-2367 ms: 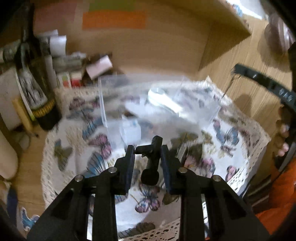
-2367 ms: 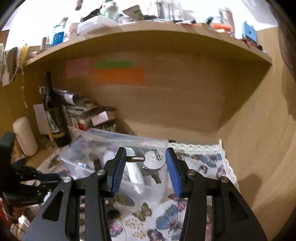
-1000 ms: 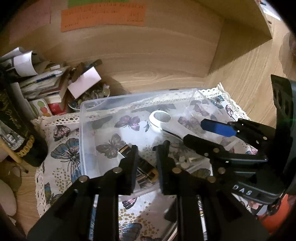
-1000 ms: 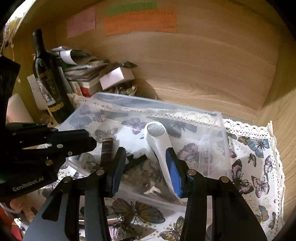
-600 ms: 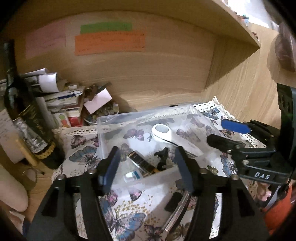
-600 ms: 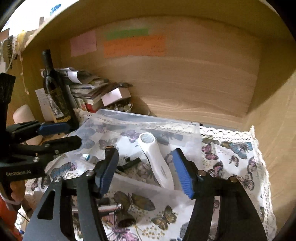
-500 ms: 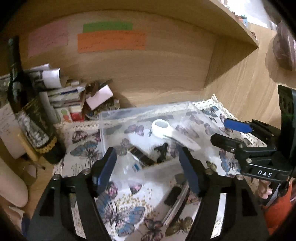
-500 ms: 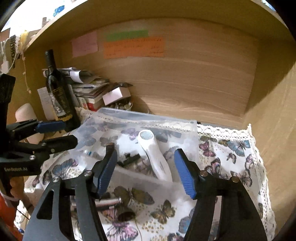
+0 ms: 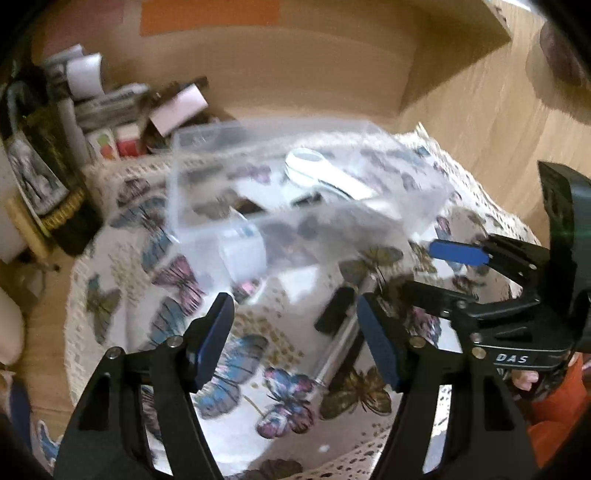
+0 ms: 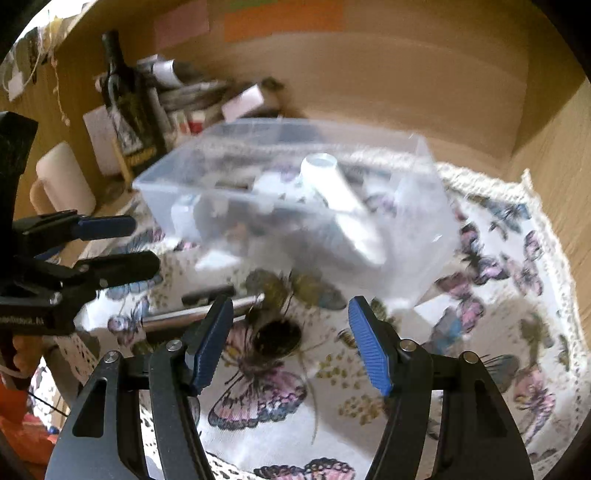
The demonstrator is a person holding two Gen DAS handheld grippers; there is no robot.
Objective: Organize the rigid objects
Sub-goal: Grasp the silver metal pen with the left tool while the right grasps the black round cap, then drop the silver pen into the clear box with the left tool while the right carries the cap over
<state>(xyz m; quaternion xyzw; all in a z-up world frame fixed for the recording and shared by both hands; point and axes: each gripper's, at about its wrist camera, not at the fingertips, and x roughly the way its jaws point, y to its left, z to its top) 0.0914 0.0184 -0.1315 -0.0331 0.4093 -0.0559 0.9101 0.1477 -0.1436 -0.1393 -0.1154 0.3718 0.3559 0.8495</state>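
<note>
Readable text: two gripper markings only.

We read "DAS" in white on the black body of the right gripper (image 9: 424, 269) as it shows in the left wrist view. In the right wrist view we make out a partly cut white marking ending in "Robot.AI" on the body of the left gripper (image 10: 122, 243), at the frame's left edge. The wine bottle (image 10: 127, 107) carries a gold label band, too blurred for us to read. The orange note (image 10: 284, 16) on the wooden back wall shows no legible writing.
</note>
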